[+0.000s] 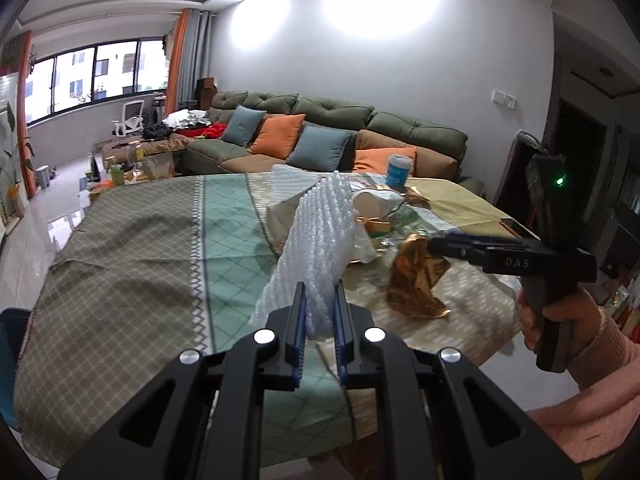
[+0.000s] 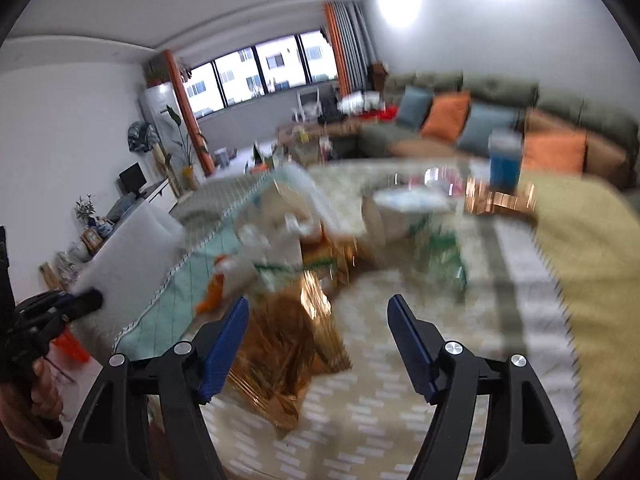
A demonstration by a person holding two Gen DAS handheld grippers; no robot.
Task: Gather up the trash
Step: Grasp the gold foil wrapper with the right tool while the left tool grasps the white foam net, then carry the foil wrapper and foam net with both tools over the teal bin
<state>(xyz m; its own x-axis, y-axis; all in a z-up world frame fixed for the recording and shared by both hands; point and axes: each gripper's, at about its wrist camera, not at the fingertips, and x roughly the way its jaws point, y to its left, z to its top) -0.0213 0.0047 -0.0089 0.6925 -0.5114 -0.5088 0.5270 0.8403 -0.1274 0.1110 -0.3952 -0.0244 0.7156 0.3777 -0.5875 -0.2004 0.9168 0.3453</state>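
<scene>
My left gripper (image 1: 319, 312) is shut on a sheet of white bubble wrap (image 1: 320, 240) and holds it up above the table. The same sheet (image 2: 132, 256) shows at the left of the right wrist view, held by the left gripper (image 2: 86, 300). My right gripper (image 2: 316, 320) is open and empty, just above a crumpled gold foil wrapper (image 2: 280, 356) on the tablecloth. In the left wrist view the right gripper (image 1: 434, 246) hangs over that gold wrapper (image 1: 416, 280). More trash lies behind: white paper (image 1: 374, 202), clear plastic and gold scraps. The right wrist view is blurred.
A table with a green, teal and yellow patterned cloth (image 1: 140, 240) carries the trash. A blue-and-white cup (image 1: 398, 170) stands at the far edge. A phone (image 1: 516, 226) lies at the right edge. A sofa with cushions (image 1: 320, 140) stands beyond.
</scene>
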